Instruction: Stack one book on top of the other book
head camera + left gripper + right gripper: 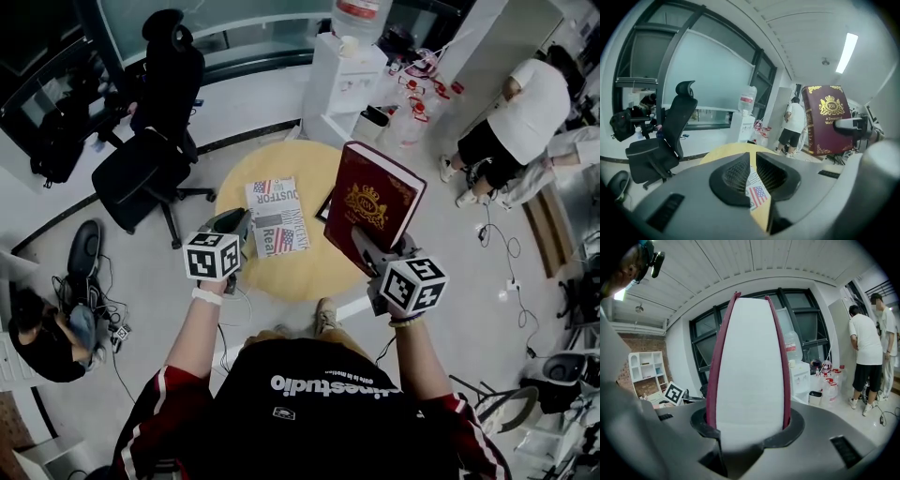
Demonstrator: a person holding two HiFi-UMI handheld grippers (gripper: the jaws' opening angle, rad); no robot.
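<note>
A thick maroon book [375, 202] with a gold crest is held up off the round yellow table [309, 159], its cover tilted toward the camera. It is clamped at its lower edge by the right gripper [370, 248]. In the right gripper view the white page edge and both maroon covers [750, 371] fill the space between the jaws [750, 427], which press on them from either side.

The second book [277, 216] is a thinner one with flags and bold print on its cover, and it lies flat on the table just left of the raised volume. The left gripper [234, 225] hovers over its near left corner. Its jaws [752, 161] are drawn almost together, with nothing pinched between them – only a narrow slit through which the flag cover [757, 192] shows.

Around the table are a black office chair [150, 159] at left, a white water cooler [347, 75] behind and a person in a white shirt [525, 122] bending over at right.
</note>
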